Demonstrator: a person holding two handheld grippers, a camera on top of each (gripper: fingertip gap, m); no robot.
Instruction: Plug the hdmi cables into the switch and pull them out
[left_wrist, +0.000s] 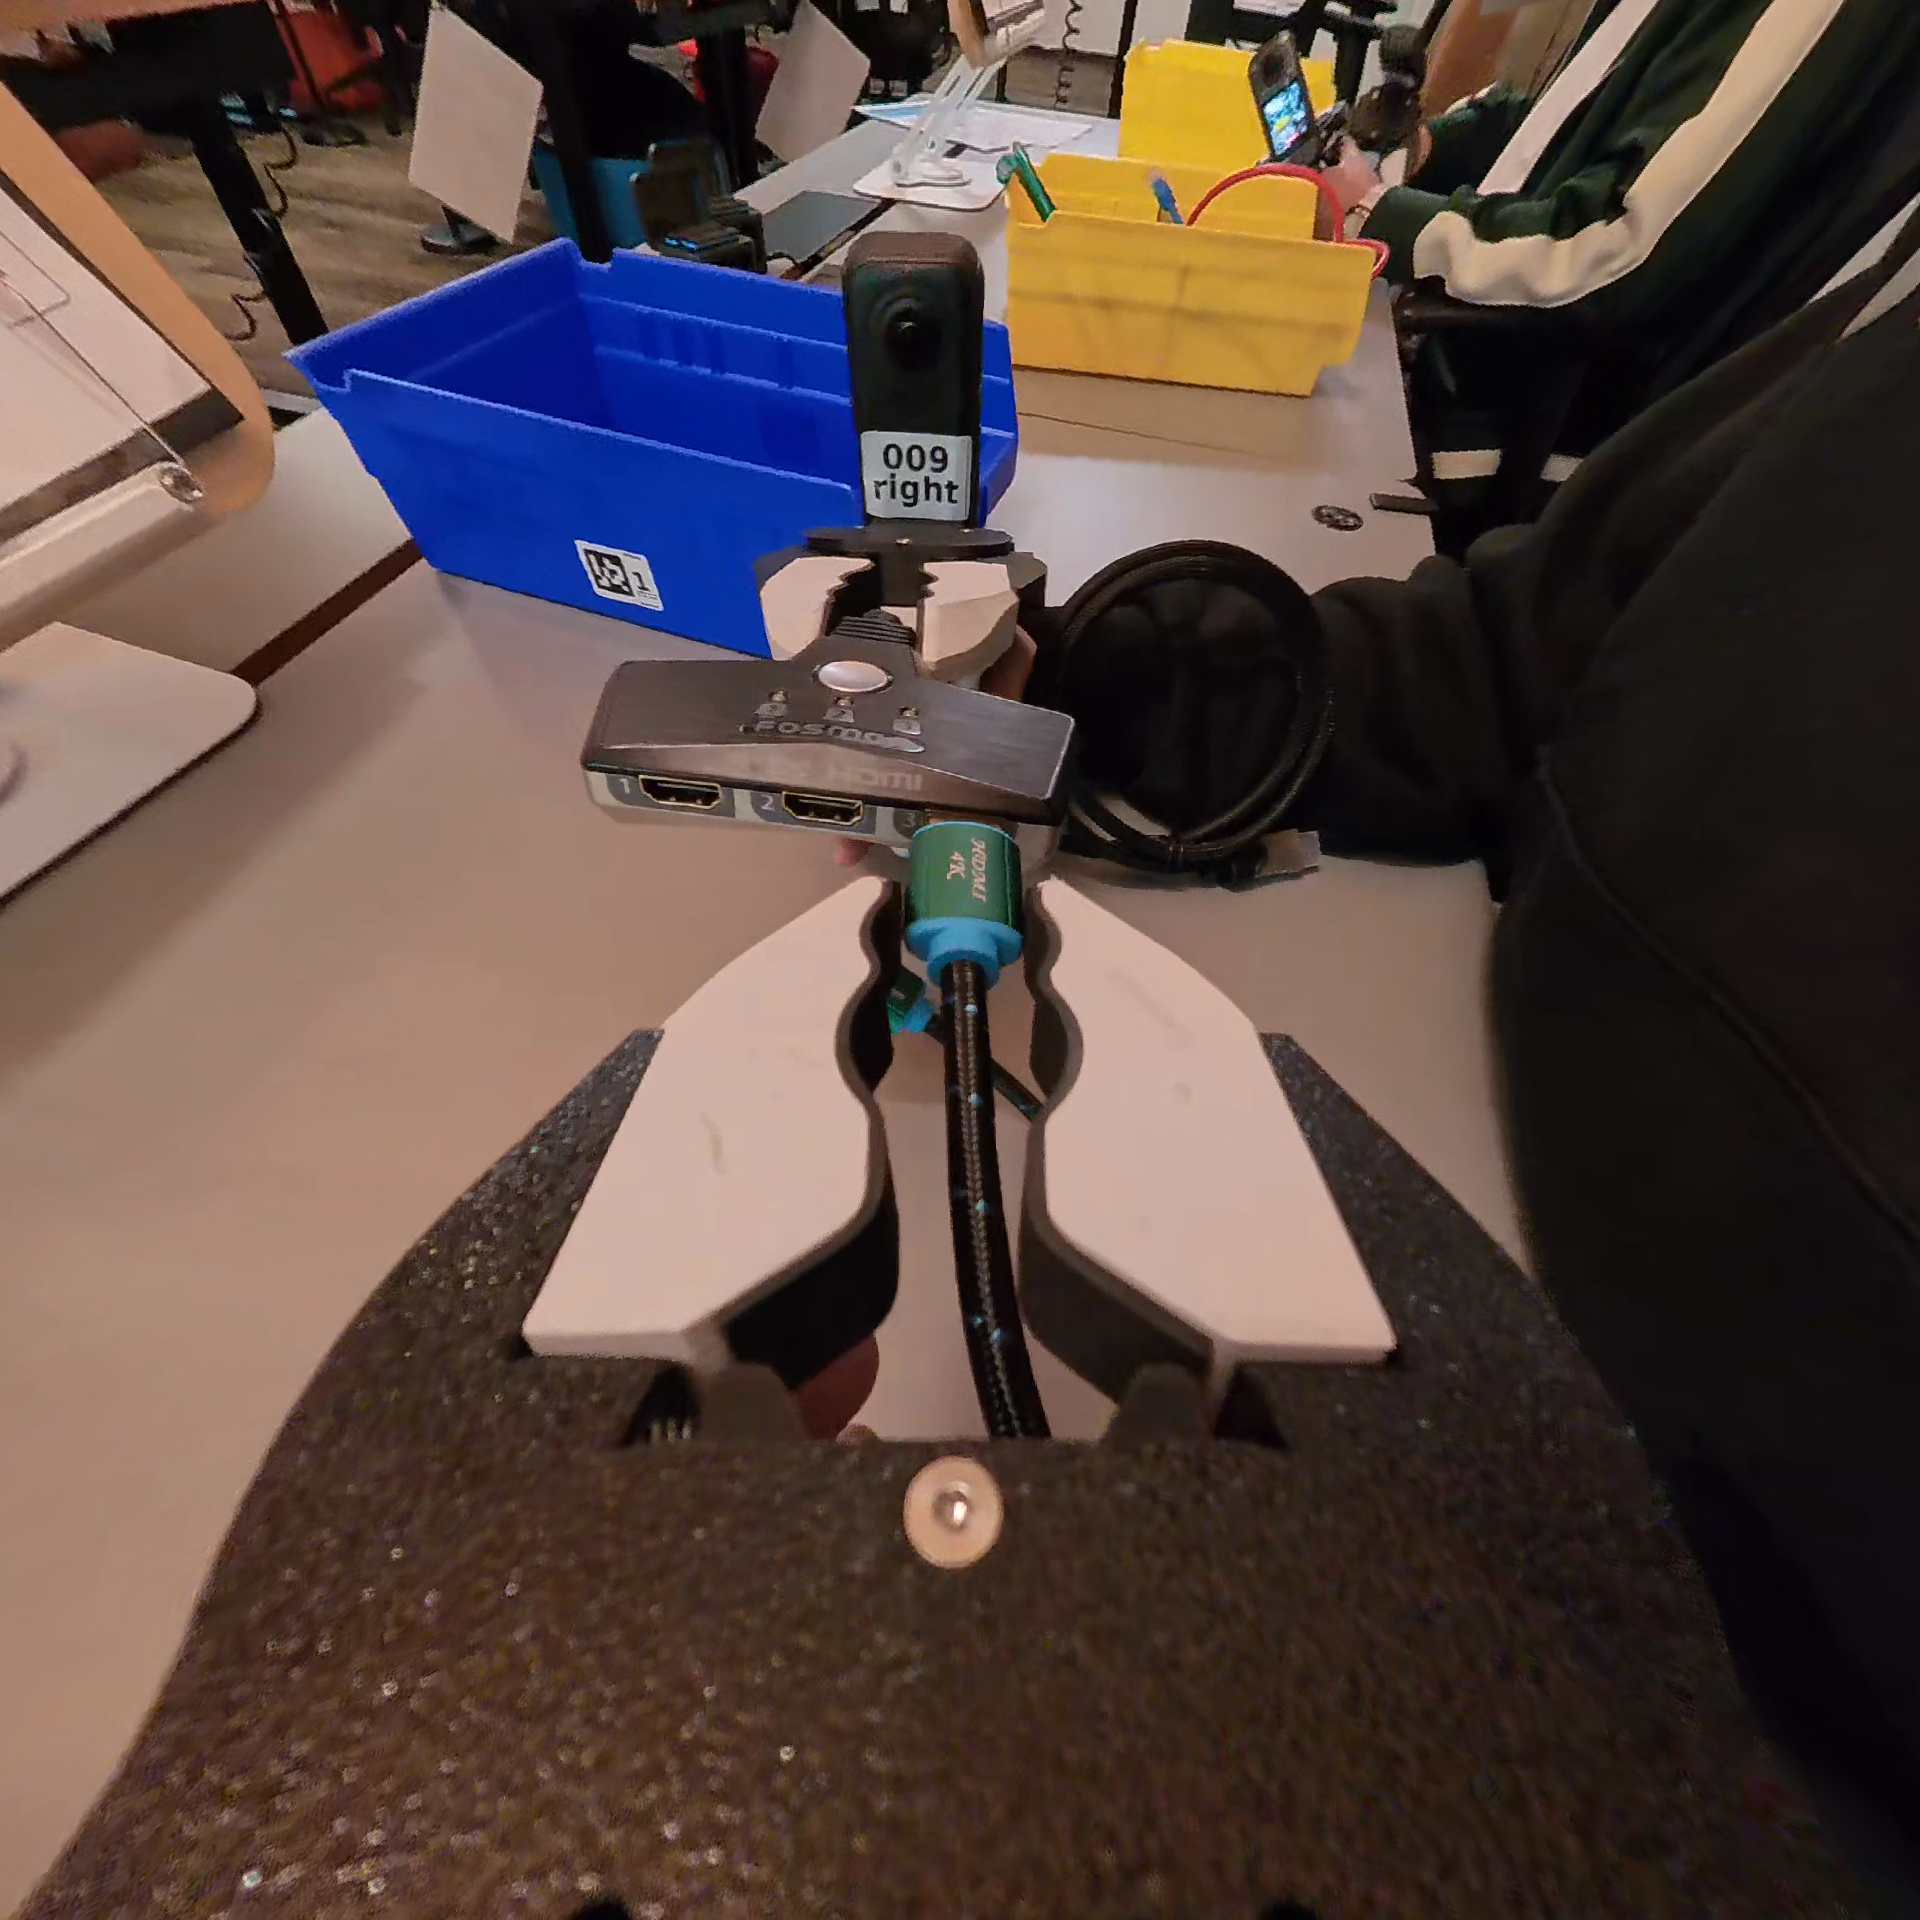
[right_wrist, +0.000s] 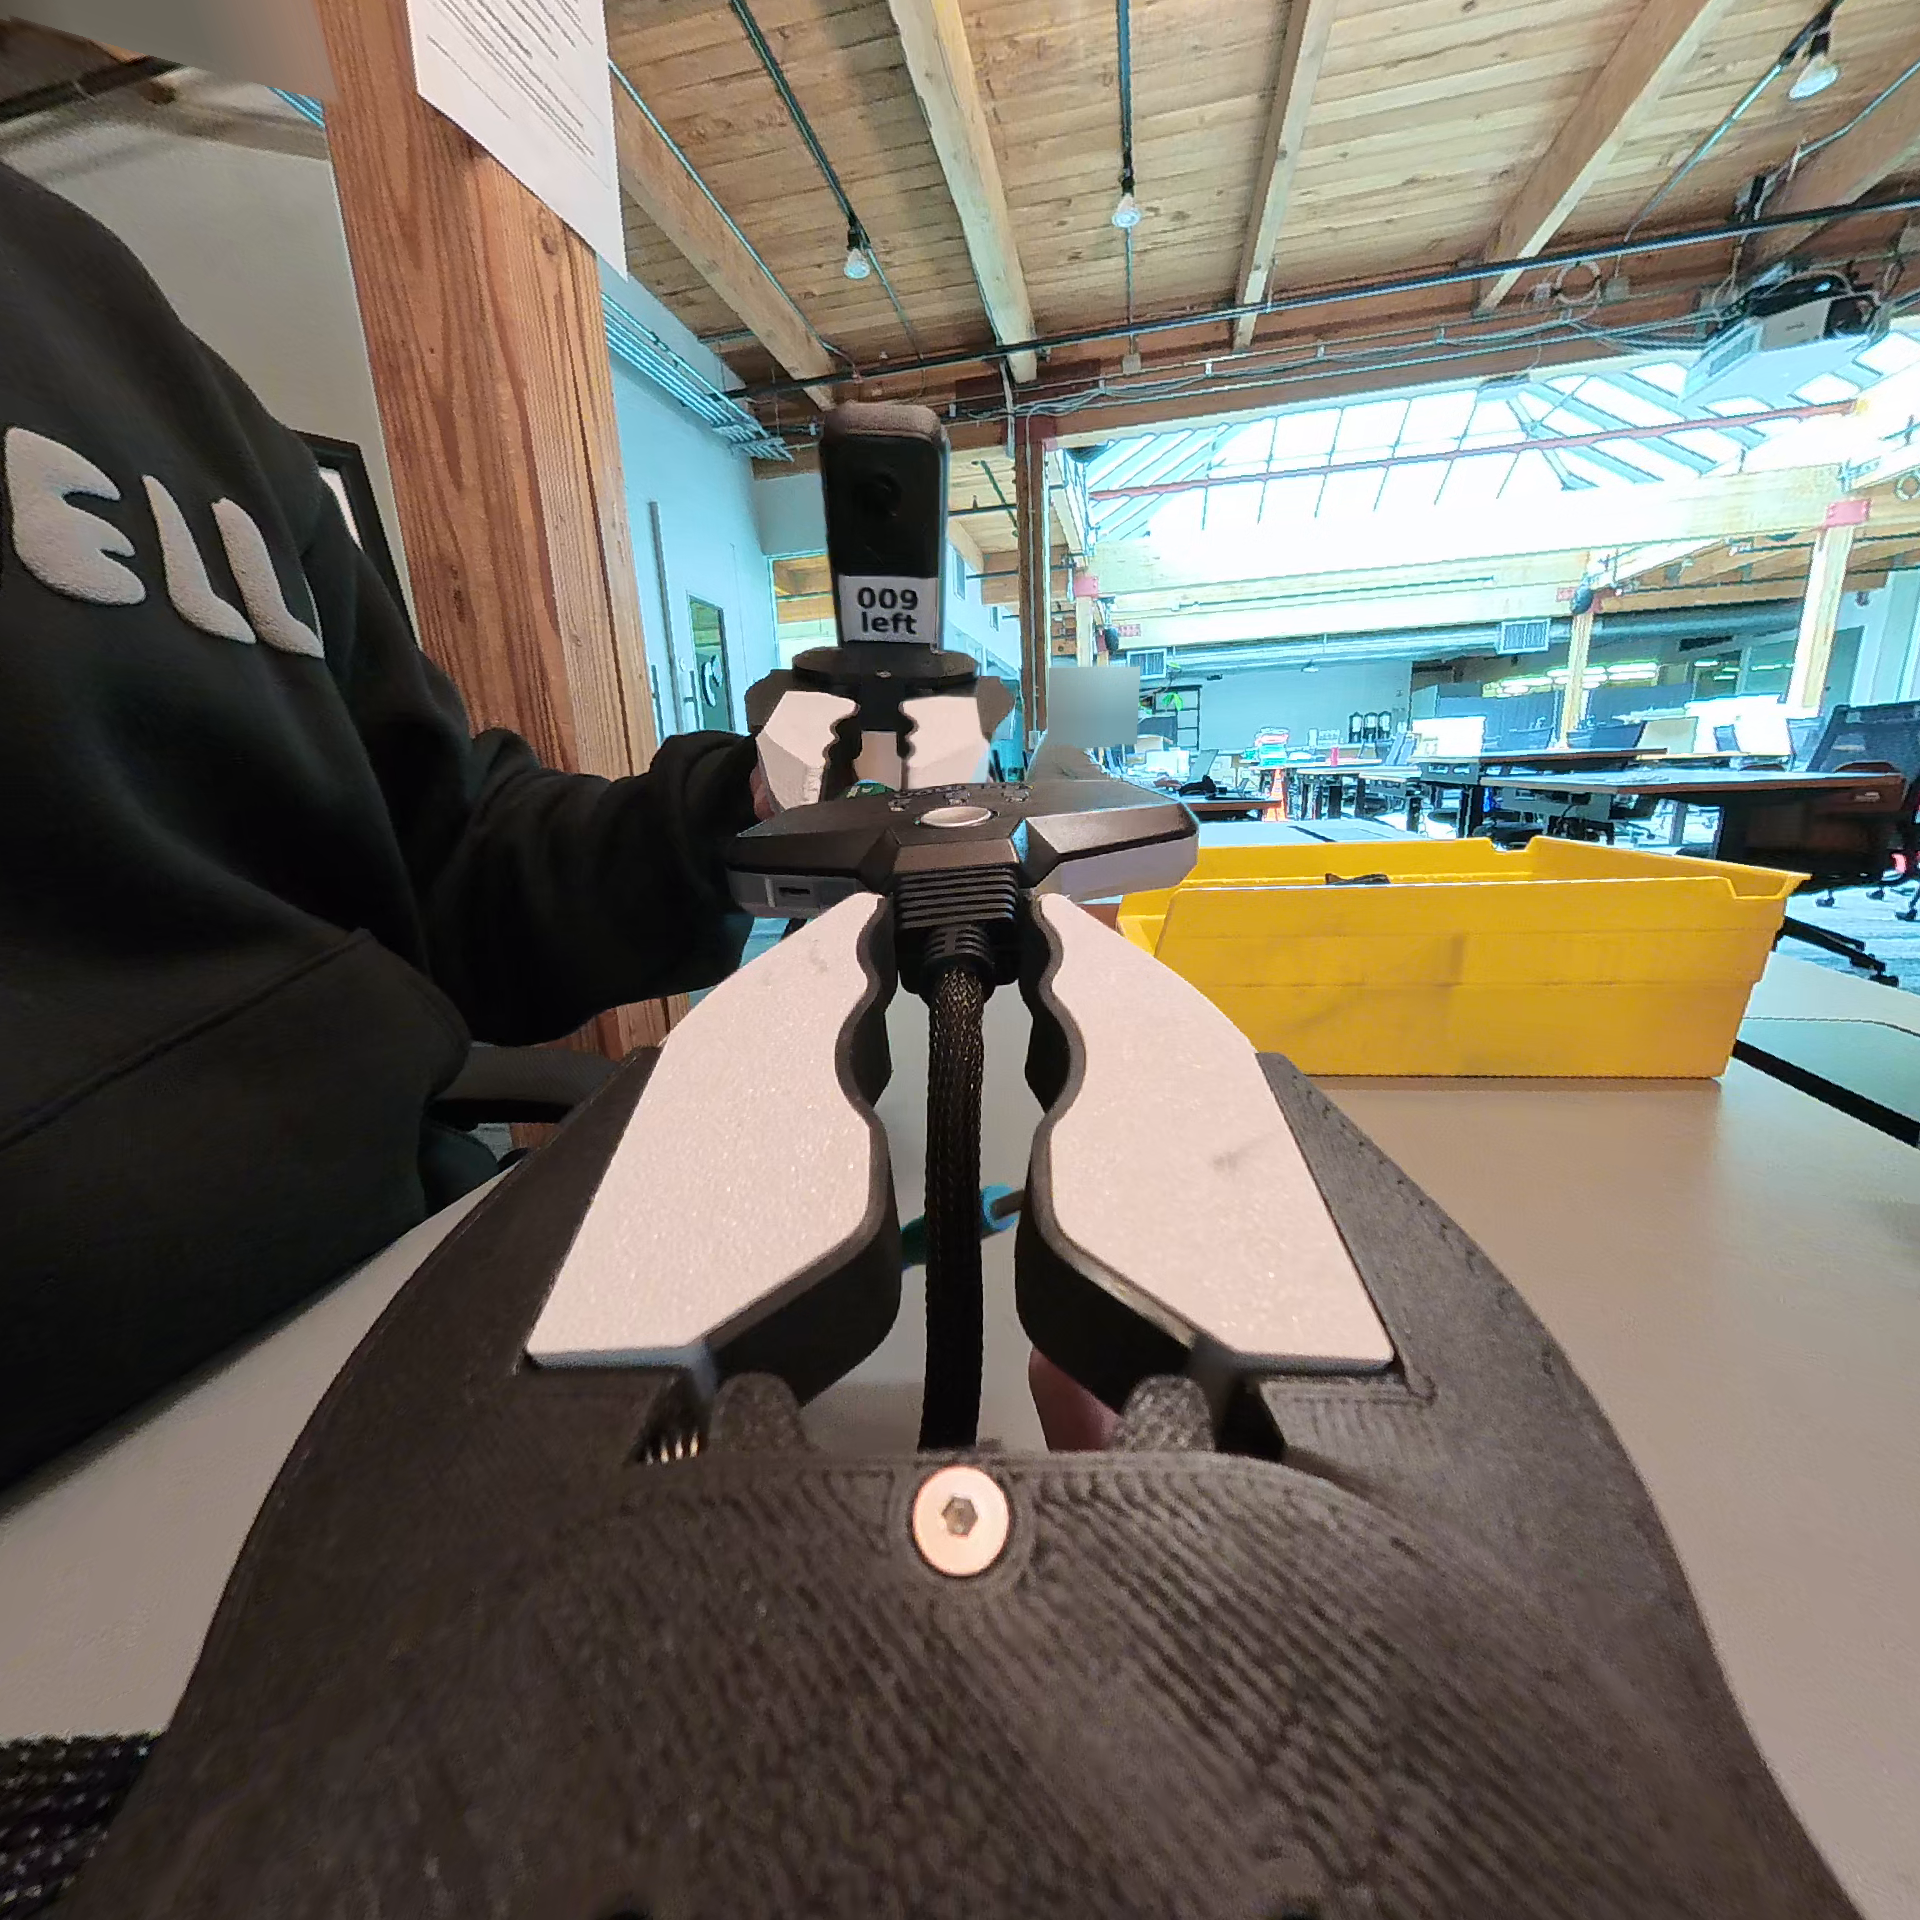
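My left gripper (left_wrist: 961, 894) clamped on the green HDMI plug (left_wrist: 961, 868) seated in the switch's (left_wrist: 831, 743) third port, my right gripper (right_wrist: 956, 914) at twelve o'clock, clamped on the switch's black pigtail cable (right_wrist: 951, 1091), both held above the table (left_wrist: 416, 935)

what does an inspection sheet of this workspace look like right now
surface: pale grey table, bare near the work.
job's things: black hdmi switch held in the air, two front ports empty, green hdmi plug at the third.
clutter: blue bin, yellow bin.
grippers: left gripper shut on green hdmi plug; right gripper shut on the switch's black cable collar.
cables: braided cable between the left fingers; black cable coil.
surroundings: open office, wooden ceiling, a person's sleeve.
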